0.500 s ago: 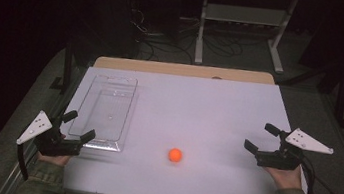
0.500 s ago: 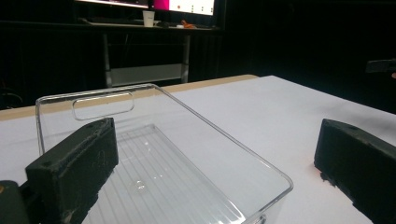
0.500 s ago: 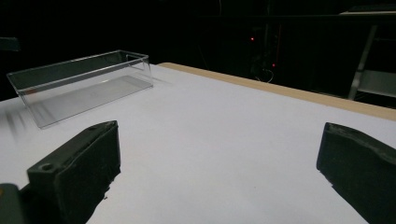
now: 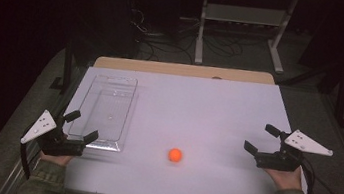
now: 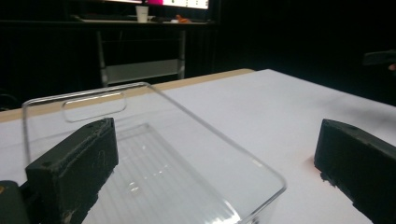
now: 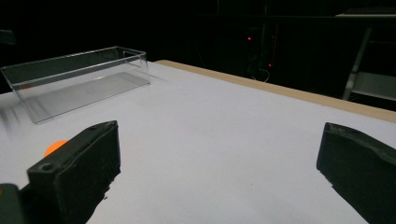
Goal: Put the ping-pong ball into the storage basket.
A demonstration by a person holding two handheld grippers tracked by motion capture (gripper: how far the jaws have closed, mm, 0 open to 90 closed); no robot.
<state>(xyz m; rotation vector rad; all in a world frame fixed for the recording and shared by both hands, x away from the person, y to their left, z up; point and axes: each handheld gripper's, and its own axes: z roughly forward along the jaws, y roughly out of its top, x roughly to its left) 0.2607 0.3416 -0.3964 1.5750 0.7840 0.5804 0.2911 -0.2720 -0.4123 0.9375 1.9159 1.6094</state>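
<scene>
A small orange ball (image 4: 175, 155) lies on the white table (image 4: 219, 103), near the front and middle. A clear plastic tray (image 4: 106, 110) stands empty at the left. My left gripper (image 4: 82, 125) is at the tray's near end, open wide. In the left gripper view the tray's (image 5: 154, 154) near corner sits between the jaws, and neither pad presses on it. My right gripper (image 4: 260, 138) hovers open at the right, with nothing between its fingers. In the right gripper view the ball (image 6: 55, 147) peeks out behind the left jaw, and the tray (image 6: 79, 79) stands farther off.
A wooden strip (image 4: 183, 71) runs along the table's far edge. Behind it in the dark are a metal shelf frame (image 4: 241, 15) and cables on the floor. A person's sleeves enter from the bottom edge.
</scene>
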